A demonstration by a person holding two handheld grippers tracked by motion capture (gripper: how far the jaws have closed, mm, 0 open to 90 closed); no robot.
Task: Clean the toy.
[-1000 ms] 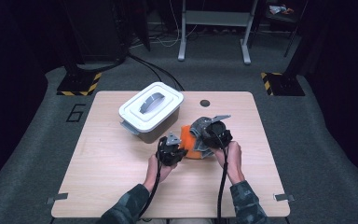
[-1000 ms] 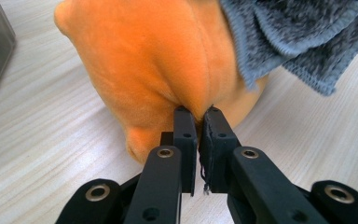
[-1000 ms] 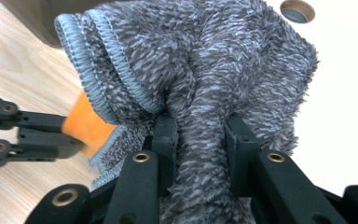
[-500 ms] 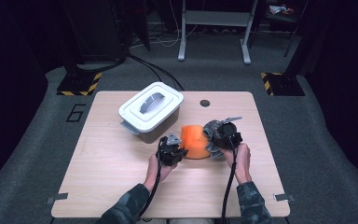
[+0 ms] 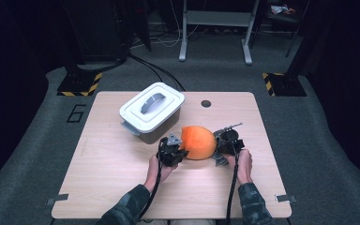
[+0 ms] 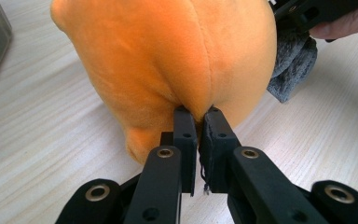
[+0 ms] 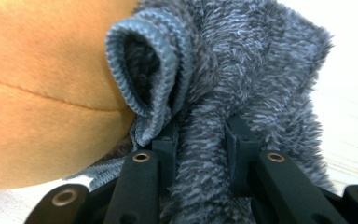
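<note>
— Jaws first: how do they stand on the left gripper (image 6: 196, 116)?

— Nearly together. In the left gripper view the two black jaws rise from the bottom middle of the frame and pinch a seam fold of the orange plush toy (image 6: 168, 60), with only a sliver of gap between them. The plush bulges above them across the upper half of the frame.

— And the right gripper (image 7: 200, 135)?

— Clamped too, on something thicker. In the right gripper view its jaws press on a bunched strip of the grey fuzzy cloth (image 7: 242, 60), which rises between them and spreads over the centre and right of the frame. A ribbed hem curls over beside the left jaw. The orange plush sits against the cloth at the left of that frame.

— Where does that put the toy on the table (image 5: 122, 187)?

— In the high view the plush toy (image 5: 198, 142) lies a little right of the frame's centre, on the pale wooden table, between the two grippers. The left gripper (image 5: 172, 151) touches its left side and the right gripper (image 5: 226, 143) its right side. A hand (image 5: 243, 164) holds each gripper from below, sleeves entering from the bottom edge.

— Anything else close by?

— A white lidded box (image 5: 152, 111) stands just up and left of the toy, near it; I cannot tell whether they touch. A small dark hole (image 5: 206, 103) shows in the tabletop above the toy.
</note>
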